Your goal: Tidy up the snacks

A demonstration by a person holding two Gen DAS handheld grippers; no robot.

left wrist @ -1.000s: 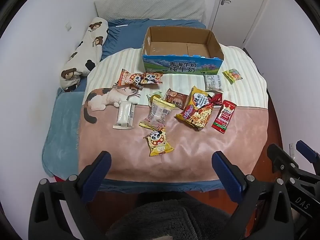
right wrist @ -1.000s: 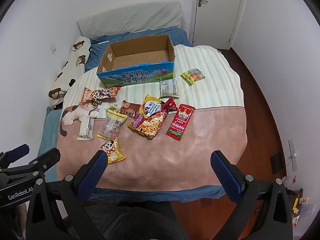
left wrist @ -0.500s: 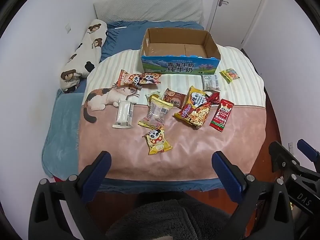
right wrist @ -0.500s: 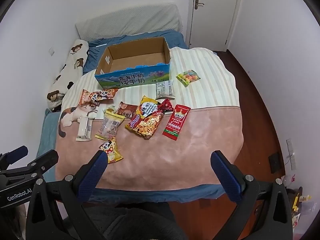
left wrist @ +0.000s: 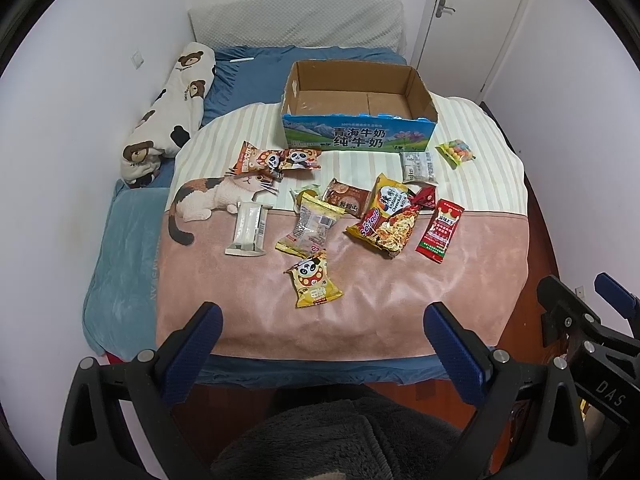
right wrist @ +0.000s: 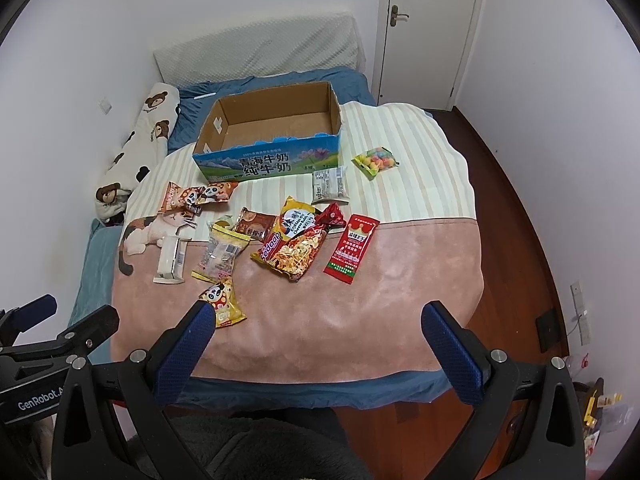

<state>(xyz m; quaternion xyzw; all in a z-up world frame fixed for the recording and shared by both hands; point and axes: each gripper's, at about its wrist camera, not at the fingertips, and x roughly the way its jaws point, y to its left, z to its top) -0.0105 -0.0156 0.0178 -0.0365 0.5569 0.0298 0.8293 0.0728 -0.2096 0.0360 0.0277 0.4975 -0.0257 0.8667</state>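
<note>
White-walled bedroom; snacks (left wrist: 380, 216) scattered on blanket (left wrist: 360, 292); cardboard box (left wrist: 356, 108) behind; both tongs apart.

An open cardboard box (left wrist: 358, 118) with a blue printed front sits upright in the upper centre of the frame, empty inside. Snack packets lie scattered flat below it. A yellow panda packet (left wrist: 314, 279) lies lowest, near the centre. Above it rests a clear wrapped pastry (left wrist: 311, 225), with a white packet (left wrist: 248, 230) to its left. An orange noodle packet (left wrist: 386, 226) lies tilted right of centre, beside a long red packet (left wrist: 439, 230). A small bag of coloured candies (left wrist: 456, 152) sits at the right, apart from the others.
</note>
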